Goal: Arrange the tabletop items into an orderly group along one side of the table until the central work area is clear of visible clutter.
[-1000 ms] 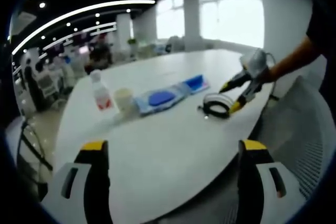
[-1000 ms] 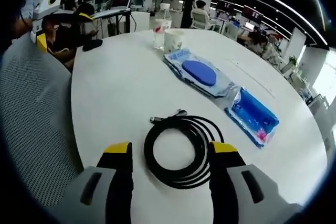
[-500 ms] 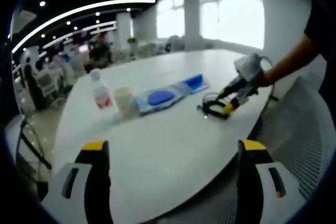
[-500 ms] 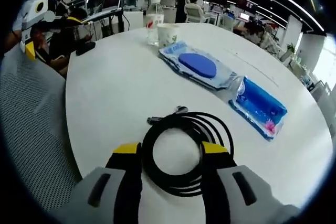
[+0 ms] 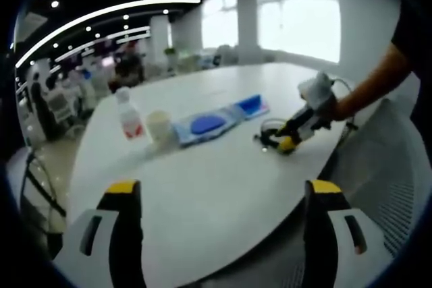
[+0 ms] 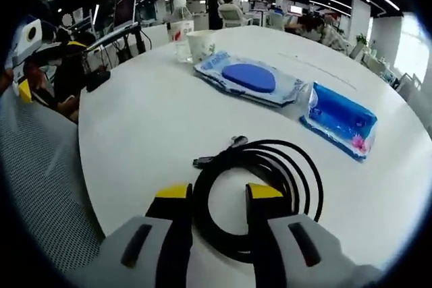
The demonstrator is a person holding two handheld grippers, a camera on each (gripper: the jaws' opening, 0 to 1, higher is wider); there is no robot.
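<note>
Where the right gripper view looks down, one white round table (image 6: pixel 148 119) carries five loose things. One mesh chair back (image 6: pixel 40 187) sits at 9 o'clock off the table's rim.

Two blue packs lie toward 1 o'clock: one clear pack with a blue oval (image 6: pixel 250 77), one blue wipes pack (image 6: pixel 339 119) beside it, ends near each other, contact unclear. One black coiled cable (image 6: pixel 260 190) lies at 6 o'clock near the table's rim, its plug ends pointing to 11 o'clock. One paper cup (image 6: pixel 200 46) and one clear bottle with a red label (image 6: pixel 179 32) stand side by side at 11 o'clock, far side of the table.

Right gripper (image 6: pixel 219 200): jaws narrow, set across the near arc of the cable, one jaw outside the coil and one inside; whether they pinch it, cannot tell. In the left gripper view it shows at 3 o'clock (image 5: pixel 287 141), held by a person's hand, tips down at the cable (image 5: pixel 270 138).

Left gripper (image 5: pixel 219 197): jaws wide apart, holding nothing, over the table's near edge at 6 o'clock.
</note>
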